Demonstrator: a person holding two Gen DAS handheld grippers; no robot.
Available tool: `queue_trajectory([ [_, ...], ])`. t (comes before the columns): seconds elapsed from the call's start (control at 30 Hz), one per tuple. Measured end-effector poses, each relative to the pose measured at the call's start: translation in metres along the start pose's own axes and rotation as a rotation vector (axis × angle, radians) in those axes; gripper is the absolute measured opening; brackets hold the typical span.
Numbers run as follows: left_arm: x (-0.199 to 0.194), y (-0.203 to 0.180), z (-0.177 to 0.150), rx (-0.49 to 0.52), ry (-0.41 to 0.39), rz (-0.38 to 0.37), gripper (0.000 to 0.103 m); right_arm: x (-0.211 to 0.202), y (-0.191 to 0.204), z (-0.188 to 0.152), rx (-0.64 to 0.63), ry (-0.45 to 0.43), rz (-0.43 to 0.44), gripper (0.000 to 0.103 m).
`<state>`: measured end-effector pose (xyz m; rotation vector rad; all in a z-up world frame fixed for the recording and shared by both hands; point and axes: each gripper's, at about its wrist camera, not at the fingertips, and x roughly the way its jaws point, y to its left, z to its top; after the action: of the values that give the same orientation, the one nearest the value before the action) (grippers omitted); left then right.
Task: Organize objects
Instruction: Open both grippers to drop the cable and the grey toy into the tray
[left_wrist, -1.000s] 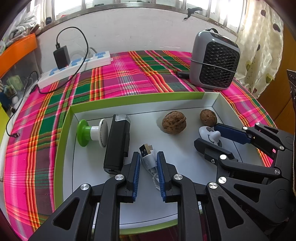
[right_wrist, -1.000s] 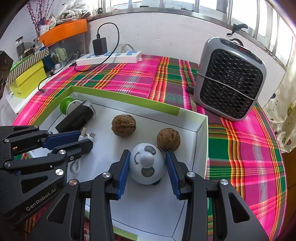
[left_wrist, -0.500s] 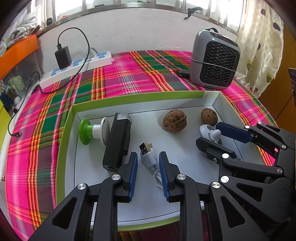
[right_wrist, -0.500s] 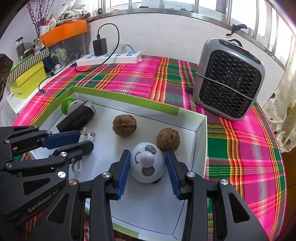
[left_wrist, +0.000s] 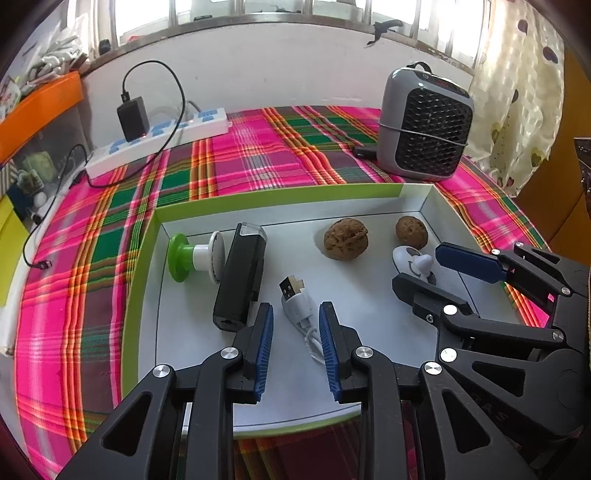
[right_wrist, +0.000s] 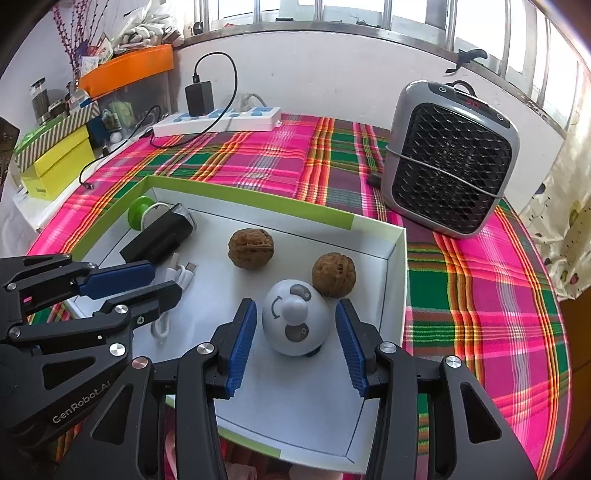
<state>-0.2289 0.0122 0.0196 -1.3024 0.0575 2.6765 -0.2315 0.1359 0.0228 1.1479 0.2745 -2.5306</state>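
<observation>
My right claw (right_wrist: 295, 332) is opening around the round white panda-faced toy (right_wrist: 295, 317), which sits between its spread pads, untouched.

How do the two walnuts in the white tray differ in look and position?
The left walnut looks wider and lies apart in the open middle; the right walnut looks rounder and sits near the tray's wall, against or just behind the panda toy. Both are brown and wrinkled.
</observation>
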Motion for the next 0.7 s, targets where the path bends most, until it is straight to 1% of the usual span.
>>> queue_trajectory([
  [0.47,-0.023,0.003,-0.012,-0.015,-0.041,0.018,0.024,-0.019,0.001,-0.007,0.029,-0.037,0.000,0.046],
  [0.7,-0.043,0.003,-0.021,-0.034,-0.082,0.021,0.024,-0.036,0.002,-0.013,0.038,-0.068,-0.007,0.046],
])
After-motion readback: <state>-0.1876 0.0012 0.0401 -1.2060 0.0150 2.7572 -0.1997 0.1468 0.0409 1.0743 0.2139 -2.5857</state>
